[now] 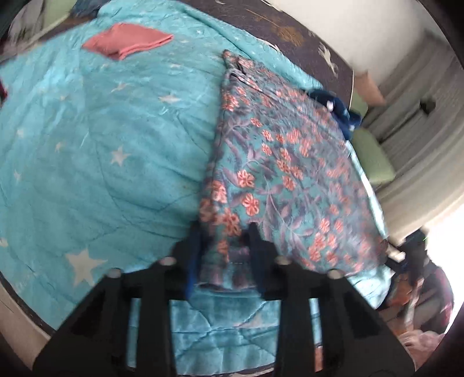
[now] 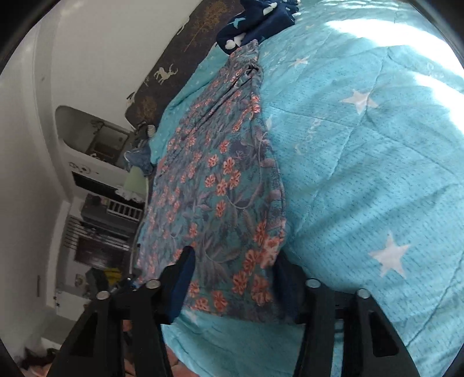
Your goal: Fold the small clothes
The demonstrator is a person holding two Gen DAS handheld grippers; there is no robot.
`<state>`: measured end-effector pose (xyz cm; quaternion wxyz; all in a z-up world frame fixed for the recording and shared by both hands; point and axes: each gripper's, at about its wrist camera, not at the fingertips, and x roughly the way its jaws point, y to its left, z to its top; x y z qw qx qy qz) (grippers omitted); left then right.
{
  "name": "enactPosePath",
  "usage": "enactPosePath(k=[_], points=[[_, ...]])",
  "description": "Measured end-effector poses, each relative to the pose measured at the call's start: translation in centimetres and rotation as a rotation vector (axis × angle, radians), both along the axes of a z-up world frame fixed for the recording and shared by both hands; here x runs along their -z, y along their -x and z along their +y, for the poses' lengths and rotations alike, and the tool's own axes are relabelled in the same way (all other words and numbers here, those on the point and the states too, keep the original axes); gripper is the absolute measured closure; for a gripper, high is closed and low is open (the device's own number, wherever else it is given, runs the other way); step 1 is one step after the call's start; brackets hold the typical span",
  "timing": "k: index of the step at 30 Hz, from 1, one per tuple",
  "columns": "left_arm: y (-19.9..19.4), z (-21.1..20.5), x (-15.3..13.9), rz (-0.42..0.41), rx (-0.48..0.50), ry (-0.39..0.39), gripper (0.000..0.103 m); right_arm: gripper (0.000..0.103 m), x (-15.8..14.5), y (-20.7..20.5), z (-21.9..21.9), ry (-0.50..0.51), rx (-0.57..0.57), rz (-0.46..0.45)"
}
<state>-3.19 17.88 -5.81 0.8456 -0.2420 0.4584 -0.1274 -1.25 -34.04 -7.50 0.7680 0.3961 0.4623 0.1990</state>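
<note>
Left gripper (image 1: 224,232): my matte black two-finger tool, fingers tapering to blunt tips, blue pad on the left finger's inner face.
Right gripper (image 2: 235,258): same black build, dark blue pads inside both fingers.
Hardware: four round silver pins across each near frame, above angular black struts with cut-out windows.

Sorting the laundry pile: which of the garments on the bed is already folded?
The small plain pink cloth, lying as a neat folded rectangle on the turquoise star quilt. The floral garment lies spread out long; the navy printed one is bunched up.
</note>
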Motion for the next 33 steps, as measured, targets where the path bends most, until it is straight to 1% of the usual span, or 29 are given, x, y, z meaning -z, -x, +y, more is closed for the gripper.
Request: enactPosePath(k=[1,2,3,4,7,8,9,10,11,12,13,14,15,17,19,20,21,22,23,24,25,26,28,30,31,32,33], points=[[0.1,0.7,0.4,0.012,-0.004,0.078,0.095,0.09,0.5,-0.2,-0.2,-0.048,-0.002,0.015],[0.2,1.1,0.7,0.023,-0.007,0.131,0.095,0.091,0.9,-0.2,-0.3,-0.062,0.002,0.026],[0.4,1.5,0.8,0.026,-0.016,0.162,0.095,0.094,1.2,-0.1,-0.2,-0.04,0.01,0.033],[0.6,1.5,0.7,0.019,-0.015,0.157,0.095,0.096,1.1,0.1,0.1,-0.01,0.01,0.033],[0.5,0.8,0.1,0.007,-0.002,0.105,0.095,0.096,0.6,0.2,0.3,0.022,0.011,0.024],[0.2,0.6,0.0,0.012,-0.006,0.091,0.092,0.096,0.4,0.2,0.2,0.029,0.015,0.02],[-0.1,0.4,0.0,0.028,-0.019,0.071,0.087,0.092,0.2,0.1,0.0,0.034,0.028,0.019],[-0.4,0.4,0.2,0.042,-0.017,0.071,0.077,0.09,0.1,0.0,-0.3,0.042,0.047,0.027],[-0.6,0.4,0.3,0.045,-0.007,0.091,0.066,0.087,0.1,0.0,-0.5,0.058,0.059,0.035],[-0.8,0.4,0.2,0.042,0.002,0.114,0.061,0.078,0.1,0.0,-0.7,0.066,0.066,0.04],[-0.8,0.3,0.1,0.036,0.013,0.128,0.052,0.071,0.2,-0.1,-0.9,0.048,0.063,0.04],[-1.0,0.1,0.0,0.03,0.023,0.126,0.048,0.068,0.2,0.0,-1.0,0.029,0.056,0.04],[-1.2,-0.2,-0.1,0.024,0.029,0.105,0.048,0.066,0.3,-0.2,-1.0,0.022,0.053,0.038],[-1.9,-0.9,-0.1,0.016,0.04,0.056,0.049,0.065,0.3,-0.6,-0.9,0.033,0.045,0.039],[-2.5,-1.3,-0.2,-0.001,0.047,0.037,0.052,0.065,0.3,-1.4,-0.4,0.026,0.044,0.045],[-2.7,-1.3,-0.2,-0.006,0.049,0.037,0.058,0.065,0.3,-1.8,-0.3,0.016,0.042,0.043],[-2.9,-1.2,-0.1,-0.007,0.045,0.041,0.061,0.065,0.4,-2.1,-0.1,0.006,0.035,0.036],[-3.1,-1.0,0.0,-0.005,0.039,0.053,0.068,0.067,0.4,-2.4,0.1,0.006,0.027,0.031],[-3.2,-0.7,0.1,-0.002,0.033,0.072,0.073,0.069,0.4,-2.4,0.1,0.012,0.026,0.028],[-3.2,-0.4,0.3,0.004,0.027,0.095,0.076,0.074,0.5,-2.5,0.3,0.023,0.025,0.026],[-3.1,-0.1,0.5,0.011,0.025,0.11,0.085,0.078,0.5,-2.4,0.3,0.028,0.023,0.028],[-3.0,0.0,0.6,0.019,0.032,0.118,0.093,0.079,0.5,-2.5,0.3,0.034,0.023,0.031],[-2.9,-0.1,0.8,0.033,0.05,0.138,0.094,0.08,0.6,-2.4,0.2,0.035,0.022,0.029],[-2.6,-0.4,0.6,0.023,0.054,0.117,0.094,0.081,0.8,-2.4,0.2,0.038,0.024,0.022],[-2.5,-0.4,0.6,0.019,0.044,0.1,0.091,0.081,0.8,-2.4,0.2,0.04,0.023,0.022],[-2.5,-0.5,0.6,0.021,0.041,0.102,0.083,0.081,0.8,-2.4,0.2,0.043,0.021,0.02],[-2.6,-0.5,0.7,0.023,0.047,0.122,0.079,0.08,0.8,-2.4,0.3,0.048,0.016,0.018]])
